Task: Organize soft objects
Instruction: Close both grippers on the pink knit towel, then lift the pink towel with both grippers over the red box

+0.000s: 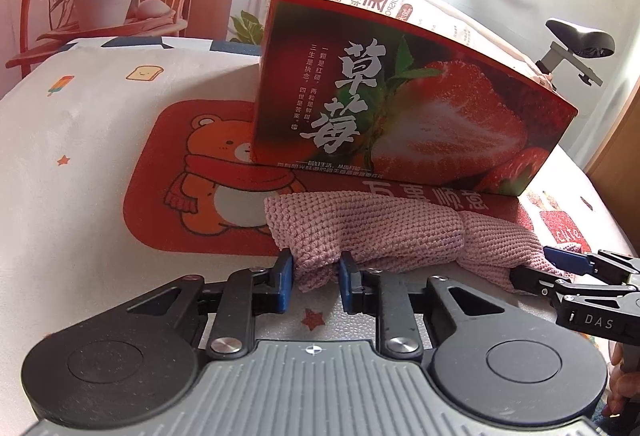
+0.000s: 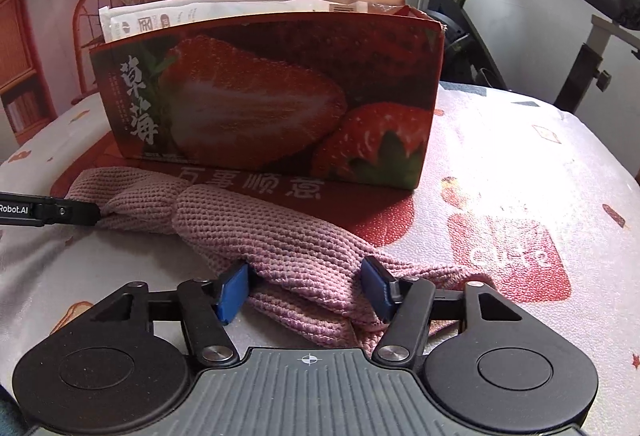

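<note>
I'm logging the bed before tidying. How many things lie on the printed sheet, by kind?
Pink knitted cloth: 1
Strawberry box: 1
Grippers, left gripper and right gripper: 2
Total: 4

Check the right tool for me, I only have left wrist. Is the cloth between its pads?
Observer: Yes. In the right wrist view the pink knit cloth lies between the pads of the right tool. I cannot tell whether they pinch it yet.
Operator: Where does the cloth end on that side?
Observer: It bunches in folded layers under the tool's body, towards the camera.
Operator: Anything at the box's right end?
Observer: A brownish packet sticks up from the strawberry box there, beside the white packets.
</note>
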A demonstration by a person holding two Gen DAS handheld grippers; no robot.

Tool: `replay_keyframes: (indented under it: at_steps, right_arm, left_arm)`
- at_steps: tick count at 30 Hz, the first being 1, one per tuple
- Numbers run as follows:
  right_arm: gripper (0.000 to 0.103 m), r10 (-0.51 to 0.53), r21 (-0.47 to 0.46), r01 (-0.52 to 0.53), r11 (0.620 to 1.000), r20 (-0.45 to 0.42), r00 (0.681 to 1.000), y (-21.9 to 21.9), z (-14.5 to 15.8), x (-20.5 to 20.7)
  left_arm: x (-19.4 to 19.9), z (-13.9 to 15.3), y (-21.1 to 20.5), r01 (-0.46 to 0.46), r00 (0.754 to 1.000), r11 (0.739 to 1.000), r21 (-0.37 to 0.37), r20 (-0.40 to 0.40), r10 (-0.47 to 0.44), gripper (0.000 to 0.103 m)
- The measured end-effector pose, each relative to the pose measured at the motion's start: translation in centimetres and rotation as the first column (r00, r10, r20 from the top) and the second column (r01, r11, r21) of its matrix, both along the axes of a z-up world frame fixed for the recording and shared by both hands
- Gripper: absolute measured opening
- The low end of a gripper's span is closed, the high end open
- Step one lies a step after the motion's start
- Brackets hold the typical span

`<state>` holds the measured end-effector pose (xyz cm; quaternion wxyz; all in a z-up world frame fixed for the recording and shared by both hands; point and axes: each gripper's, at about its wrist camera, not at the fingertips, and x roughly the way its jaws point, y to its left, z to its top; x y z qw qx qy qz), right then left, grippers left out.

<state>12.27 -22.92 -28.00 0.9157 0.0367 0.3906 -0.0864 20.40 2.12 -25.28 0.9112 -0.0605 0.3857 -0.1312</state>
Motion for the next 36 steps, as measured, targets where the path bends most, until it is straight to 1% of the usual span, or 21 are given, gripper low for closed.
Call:
replay_keyframes:
  at_steps: [1, 2, 4, 5, 8, 10, 13, 17, 19, 23, 26, 28, 30, 32, 34, 36]
  right_arm:
    - [0.044, 0.008, 0.002, -0.008, 1.0, 0.003, 1.0, 0.0, 0.1, 0.0]
    - [0.028, 0.013, 0.009, -0.014, 1.0, 0.006, 1.0, -0.1, 0.2, 0.1]
    - [0.018, 0.023, 0.048, -0.023, 0.999, 0.012, 1.0, -0.4, 0.5, 0.1]
    - [0.016, 0.025, 0.054, -0.026, 0.998, 0.015, 1.0, -0.4, 0.7, 0.1]
    - [0.014, 0.038, 0.065, -0.041, 0.997, 0.052, 0.998, -0.4, 1.4, -0.3]
    - [0.014, 0.043, 0.065, -0.05, 0.997, 0.098, 0.994, -0.4, 2.5, -0.6]
    - [0.013, 0.064, 0.044, -0.074, 0.996, 0.179, 0.982, -0.4, 5.1, -0.8]
    - [0.014, 0.087, 0.027, -0.099, 0.995, 0.277, 0.957, -0.7, 9.0, -0.5]
    - [0.014, 0.102, 0.021, -0.114, 0.993, 0.314, 0.944, -1.1, 11.0, 0.0]
    - [0.014, 0.11, 0.018, -0.125, 0.992, 0.36, 0.926, -2.6, 14.2, 1.9]
    - [0.014, 0.111, -0.017, -0.114, 0.993, 0.399, 0.91, -3.6, 16.4, 3.7]
    - [0.014, 0.112, -0.047, -0.102, 0.994, 0.417, 0.902, -4.1, 17.4, 5.1]
    - [0.014, 0.103, -0.05, -0.09, 0.995, 0.42, 0.902, -4.8, 17.9, 6.6]
    - [0.014, 0.092, -0.027, -0.088, 0.996, 0.399, 0.913, -5.5, 17.6, 8.0]
    - [0.014, 0.093, -0.015, -0.094, 0.995, 0.366, 0.926, -6.1, 16.9, 8.8]
    - [0.014, 0.117, -0.02, -0.116, 0.993, 0.324, 0.939, -6.2, 15.7, 9.4]
  left_arm:
    - [0.0, 0.0, 0.1, 0.002, 1.0, 1.0, -0.009, -0.004, -0.002, 0.018]
    - [0.0, 0.0, 0.1, 0.0, 1.0, 1.0, -0.011, -0.005, 0.0, 0.017]
    - [-0.2, 0.1, 0.1, 0.001, 1.0, 1.0, -0.012, -0.002, -0.001, 0.016]
    - [-0.3, 0.2, 0.1, -0.001, 1.0, 1.0, -0.012, 0.002, 0.001, 0.015]
    - [-0.8, 1.1, 0.2, -0.011, 0.999, 1.0, -0.014, 0.034, 0.011, 0.015]
    - [-1.3, 2.3, 0.4, -0.016, 0.998, 1.0, -0.023, 0.068, 0.018, 0.015]
    - [-2.1, 4.7, 0.6, -0.015, 0.989, 0.999, -0.029, 0.145, 0.019, 0.015]
    - [-3.0, 8.9, 0.8, -0.008, 0.964, 0.999, -0.041, 0.266, 0.019, 0.015]
    - [-3.0, 10.7, 0.6, -0.001, 0.949, 0.999, -0.033, 0.316, 0.011, 0.015]
    - [-1.3, 13.7, -0.6, 0.008, 0.929, 1.0, -0.023, 0.371, 0.001, 0.015]
    - [0.2, 15.8, -1.7, 0.015, 0.907, 1.0, -0.001, 0.421, -0.013, 0.015]
    - [1.9, 16.8, -2.1, 0.014, 0.908, 1.0, -0.017, 0.418, -0.006, 0.015]
    - [3.7, 17.0, -2.4, 0.022, 0.923, 0.999, -0.036, 0.385, -0.007, 0.015]
    - [5.2, 16.7, -2.6, 0.019, 0.937, 0.999, -0.033, 0.349, -0.006, 0.015]
    - [6.3, 15.7, -2.2, 0.028, 0.956, 0.999, -0.029, 0.293, -0.019, 0.015]
    - [6.7, 14.6, -1.8, 0.042, 0.964, 0.999, -0.016, 0.264, -0.036, 0.016]
